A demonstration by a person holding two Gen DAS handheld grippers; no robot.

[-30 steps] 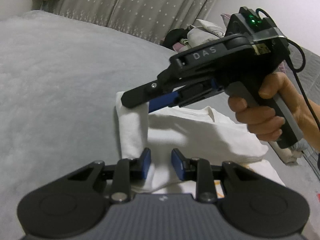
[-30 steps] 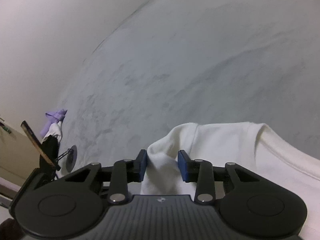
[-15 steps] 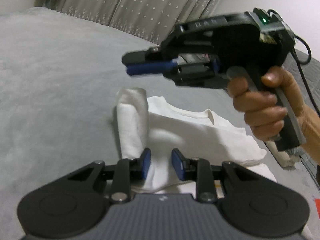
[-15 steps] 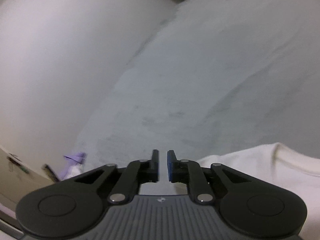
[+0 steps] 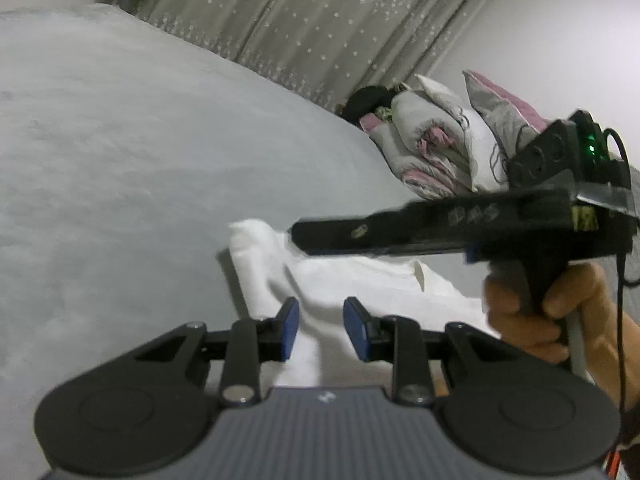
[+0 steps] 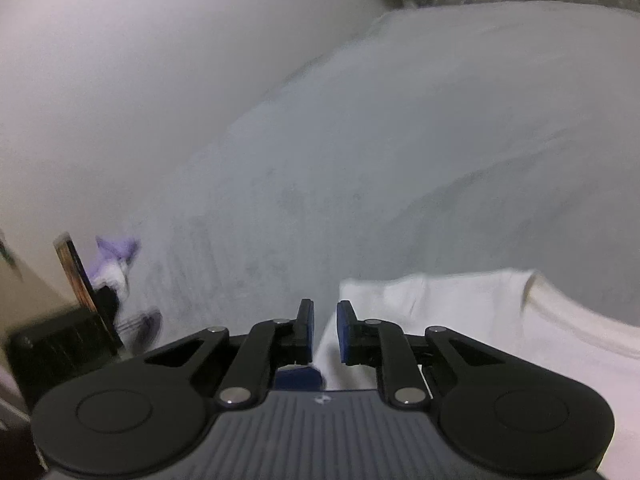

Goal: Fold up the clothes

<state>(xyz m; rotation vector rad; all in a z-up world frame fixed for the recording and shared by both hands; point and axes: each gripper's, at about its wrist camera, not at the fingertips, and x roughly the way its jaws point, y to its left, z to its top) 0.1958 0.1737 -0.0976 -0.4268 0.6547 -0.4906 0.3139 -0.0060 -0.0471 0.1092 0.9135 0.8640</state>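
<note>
The left hand-held gripper [image 5: 317,327] is hovering with its blue pads parted by a moderate gap, holding nothing; white cloth is showing between and just beyond them. The right hand-held gripper [image 6: 322,330] is standing nearly closed, only a narrow slit between its pads, and nothing is visibly pinched in it. In the left wrist view it [image 5: 300,236] is reaching in from the right, gripped by a hand [image 5: 532,312], its tip poised over the far end of the cloth.

Directly ahead of both, the white garment [image 5: 360,280] is lying on the grey bed [image 5: 120,160], with a rolled or doubled edge along its left side and a neckline showing further right. It [image 6: 500,312] is looking light, soft and limp, likely to sag and drag on the fuzzy bedding. A hold at a corner or along a doubled edge, pinching all layers together, is looking soundest; a single layer could slip free.
</note>
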